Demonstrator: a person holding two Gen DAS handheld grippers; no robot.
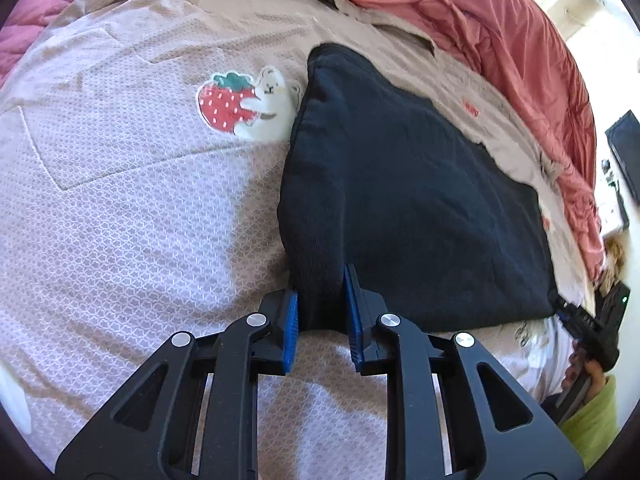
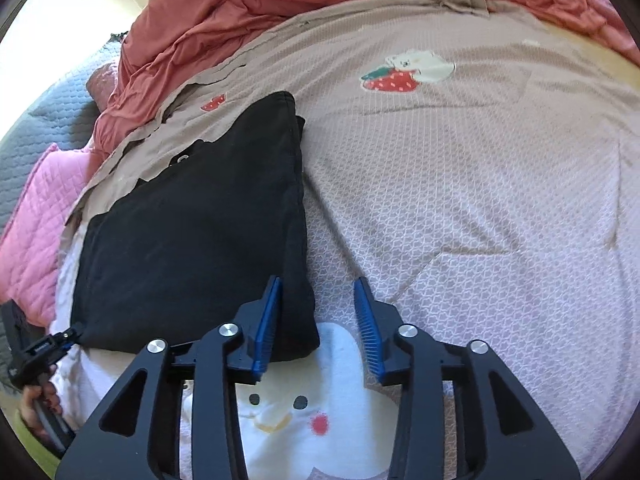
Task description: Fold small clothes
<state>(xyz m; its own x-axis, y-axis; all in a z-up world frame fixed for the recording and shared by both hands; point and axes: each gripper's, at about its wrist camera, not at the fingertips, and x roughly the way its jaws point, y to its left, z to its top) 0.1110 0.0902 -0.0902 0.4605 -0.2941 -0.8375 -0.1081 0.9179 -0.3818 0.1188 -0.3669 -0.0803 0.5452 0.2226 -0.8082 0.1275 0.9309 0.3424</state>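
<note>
Pinching the near corner of the folded black knit garment [image 1: 400, 184] with my left gripper [image 1: 320, 316], I hold my right gripper [image 2: 316, 328] parted, pads clear, astride its other near corner on the pink patterned bedspread [image 2: 480, 200].

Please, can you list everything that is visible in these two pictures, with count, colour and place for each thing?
folded garment: one, black, lying on the bedcover
bedcover: one, pale pink patterned, under the garment
strawberry-and-bear patch: one, red and white, on the bedcover beside the garment
white face patch: one, white, on the bedcover below the right tongs
quilt: one, coral red, bunched behind the bedcover
pink quilted cloth: one, pink, at the left edge
left tongs: black with blue pads, shut on the garment's corner
right tongs: black with blue pads, open, at the garment's other corner
sleeve: green
</note>
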